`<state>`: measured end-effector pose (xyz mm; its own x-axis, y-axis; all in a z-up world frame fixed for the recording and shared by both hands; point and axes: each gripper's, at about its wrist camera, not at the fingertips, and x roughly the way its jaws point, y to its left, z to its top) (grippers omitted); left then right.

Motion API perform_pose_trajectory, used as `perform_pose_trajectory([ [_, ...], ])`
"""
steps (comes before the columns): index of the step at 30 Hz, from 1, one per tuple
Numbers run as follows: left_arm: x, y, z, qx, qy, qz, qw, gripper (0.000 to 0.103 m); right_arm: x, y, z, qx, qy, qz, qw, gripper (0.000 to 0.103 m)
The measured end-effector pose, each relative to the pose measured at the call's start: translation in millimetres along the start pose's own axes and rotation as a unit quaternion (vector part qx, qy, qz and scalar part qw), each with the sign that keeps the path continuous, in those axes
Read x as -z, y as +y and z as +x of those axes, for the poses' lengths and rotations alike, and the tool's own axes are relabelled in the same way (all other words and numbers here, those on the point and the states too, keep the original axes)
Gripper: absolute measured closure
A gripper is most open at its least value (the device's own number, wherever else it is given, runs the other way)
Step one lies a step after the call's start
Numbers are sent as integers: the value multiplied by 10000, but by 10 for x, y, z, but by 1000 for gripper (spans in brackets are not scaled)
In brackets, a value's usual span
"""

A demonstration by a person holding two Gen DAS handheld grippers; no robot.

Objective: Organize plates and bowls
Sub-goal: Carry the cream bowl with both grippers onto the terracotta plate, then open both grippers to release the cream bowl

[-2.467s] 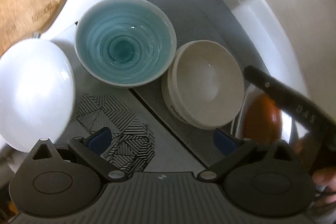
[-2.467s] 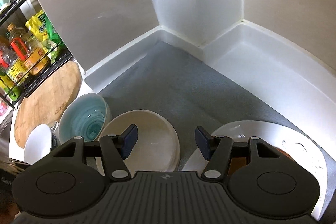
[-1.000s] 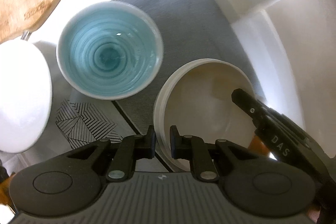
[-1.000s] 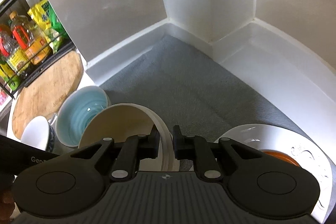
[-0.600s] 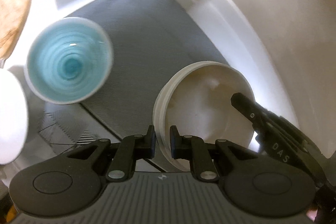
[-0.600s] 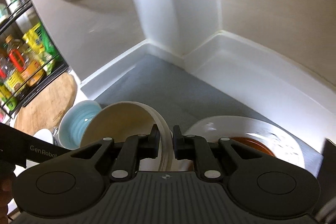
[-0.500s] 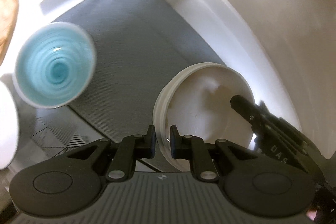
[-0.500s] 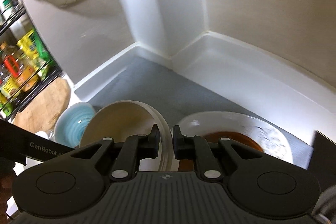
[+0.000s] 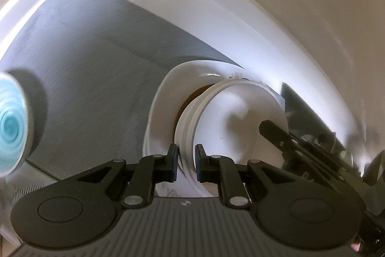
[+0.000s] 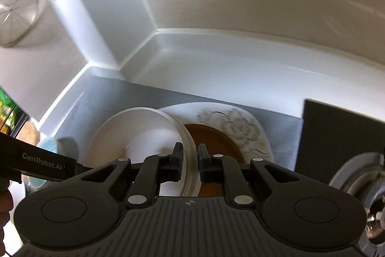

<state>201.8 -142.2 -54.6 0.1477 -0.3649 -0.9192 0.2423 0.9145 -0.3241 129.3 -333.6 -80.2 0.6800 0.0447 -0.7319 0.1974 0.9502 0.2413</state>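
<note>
Cream bowls [image 9: 231,127] (two nested, judging by the doubled rim) are held above the white plate [image 9: 161,112], which lies on the grey ribbed mat [image 9: 96,59]. Opposite rims are pinched by the left gripper [image 9: 186,160] and the right gripper [image 10: 190,161], each clamped narrowly on the bowl wall. For a clean set-down, the stack is best levelled, centred over the plate's brown middle [image 10: 211,136], and released by both sides together. Glazed ceramic is probably slippery and heavy. A turquoise swirled bowl [image 9: 12,122] is seen well apart on the left.
</note>
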Motion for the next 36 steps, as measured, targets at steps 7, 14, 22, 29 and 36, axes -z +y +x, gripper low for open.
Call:
perform_pose_trajectory([
  [7, -86, -109, 50, 25, 71, 368, 9993, 87, 64, -167, 30, 170, 32, 298, 9994, 88],
  [14, -118, -150, 158, -26, 141, 495, 9987, 87, 101, -234, 136, 221, 151, 467, 9985, 88],
  [22, -129, -179, 249, 8, 129, 487, 9987, 68, 132, -263, 224, 267, 241, 567, 9977, 85],
  [29, -122, -83, 103, -145, -257, 343, 9990, 15, 182, -222, 154, 456, 14, 476, 9978, 57],
  [36, 72, 147, -257, -193, -675, 285, 9971, 15, 229, -207, -175, 601, -506, 584, 9952, 51],
])
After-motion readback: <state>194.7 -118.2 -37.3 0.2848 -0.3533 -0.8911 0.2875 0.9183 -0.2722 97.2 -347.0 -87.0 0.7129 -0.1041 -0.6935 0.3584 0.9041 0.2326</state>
